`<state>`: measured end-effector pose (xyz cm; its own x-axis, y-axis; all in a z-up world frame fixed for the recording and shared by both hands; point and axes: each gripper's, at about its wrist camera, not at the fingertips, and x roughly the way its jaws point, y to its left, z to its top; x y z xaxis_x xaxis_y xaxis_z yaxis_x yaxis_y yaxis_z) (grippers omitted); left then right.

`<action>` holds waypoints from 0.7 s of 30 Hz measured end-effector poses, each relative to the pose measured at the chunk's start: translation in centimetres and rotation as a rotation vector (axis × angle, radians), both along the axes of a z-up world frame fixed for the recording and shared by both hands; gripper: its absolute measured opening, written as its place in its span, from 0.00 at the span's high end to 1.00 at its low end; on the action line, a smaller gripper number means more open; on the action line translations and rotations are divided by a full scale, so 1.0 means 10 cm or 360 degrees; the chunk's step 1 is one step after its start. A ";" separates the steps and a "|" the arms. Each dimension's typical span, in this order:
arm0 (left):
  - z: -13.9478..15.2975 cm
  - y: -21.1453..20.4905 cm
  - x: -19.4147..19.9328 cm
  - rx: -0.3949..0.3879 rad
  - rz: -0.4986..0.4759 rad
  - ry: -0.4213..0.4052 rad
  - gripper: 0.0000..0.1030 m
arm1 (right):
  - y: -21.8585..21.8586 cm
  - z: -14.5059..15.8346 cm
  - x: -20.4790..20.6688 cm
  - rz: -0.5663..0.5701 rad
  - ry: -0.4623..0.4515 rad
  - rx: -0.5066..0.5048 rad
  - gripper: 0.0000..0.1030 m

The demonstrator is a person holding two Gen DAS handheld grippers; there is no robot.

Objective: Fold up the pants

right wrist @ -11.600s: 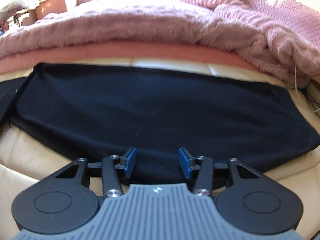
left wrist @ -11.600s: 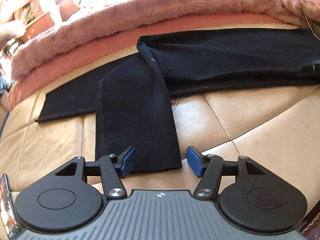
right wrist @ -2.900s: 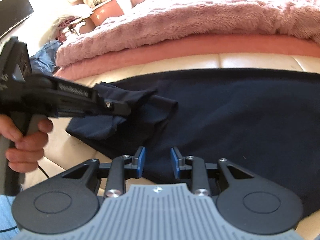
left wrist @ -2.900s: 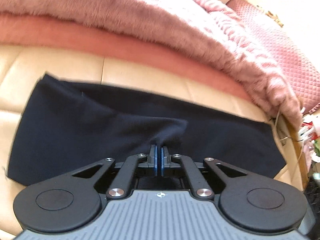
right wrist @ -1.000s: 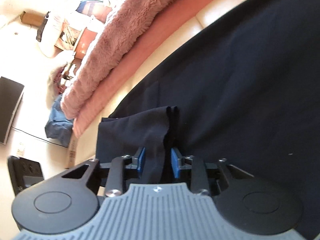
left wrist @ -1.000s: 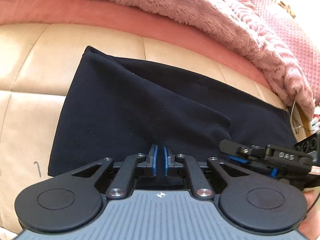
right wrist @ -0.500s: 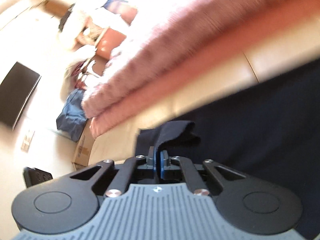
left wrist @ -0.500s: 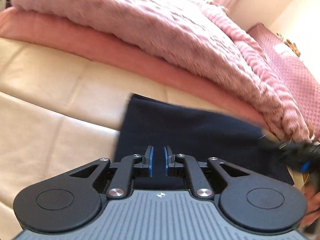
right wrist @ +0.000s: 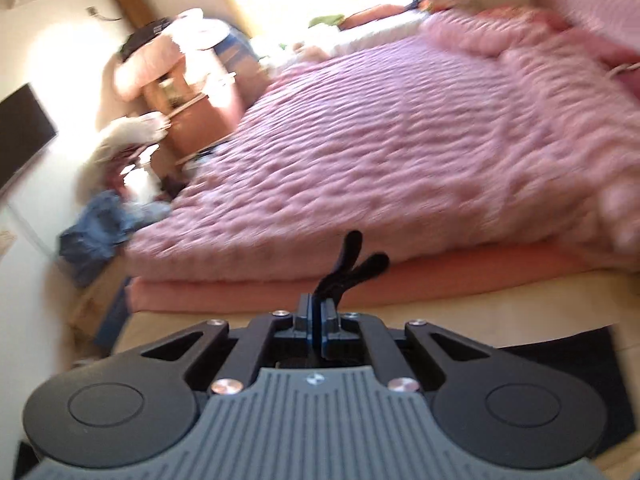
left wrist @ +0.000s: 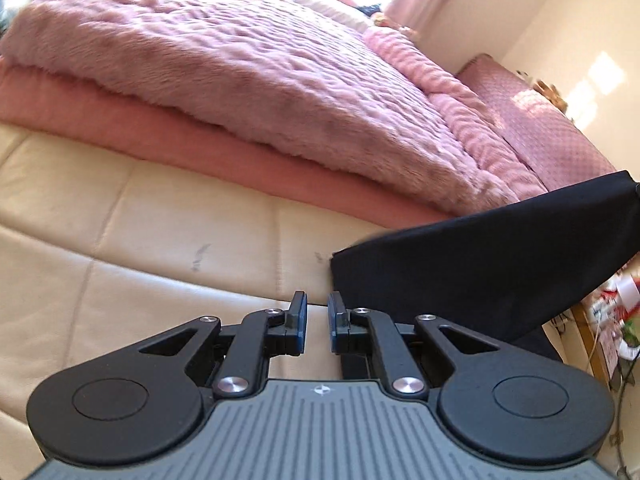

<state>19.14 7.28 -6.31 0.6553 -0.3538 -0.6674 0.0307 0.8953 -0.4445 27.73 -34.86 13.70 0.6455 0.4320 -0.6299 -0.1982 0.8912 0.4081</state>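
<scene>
The right gripper was clamped tight on a pinch of the black pants, with two little tufts of fabric poking up past its blue pads and the rest trailing off below it toward the beige leather cushion. In the left wrist view the pants hung as a taut dark sheet lifted up at the far right (whatever held that corner was cut off by the edge), sitting just right of the left gripper. That one's fingers were slightly apart with nothing between them, only bare cushion showing through the gap, and the fuzzy pink blanket was piled behind.
</scene>
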 end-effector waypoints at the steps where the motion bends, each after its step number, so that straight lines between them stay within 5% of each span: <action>1: 0.01 -0.06 0.02 0.0007 -0.0018 -0.0001 0.90 | -0.18 0.05 -0.01 -0.0040 -0.0006 -0.0024 1.00; 6: -0.02 -0.43 0.15 0.0064 -0.0119 0.0018 0.90 | -1.08 -0.06 -0.08 -0.0240 0.0038 -0.0099 1.00; 10: -0.11 -0.76 0.30 0.0100 -0.0185 0.0071 0.90 | -1.64 -0.56 -0.13 -0.0338 0.0157 -0.0115 1.00; 21: -0.55 -1.53 0.68 0.0298 -0.0359 0.0218 0.90 | -2.22 -1.98 0.14 -0.0465 0.0395 -0.0202 1.00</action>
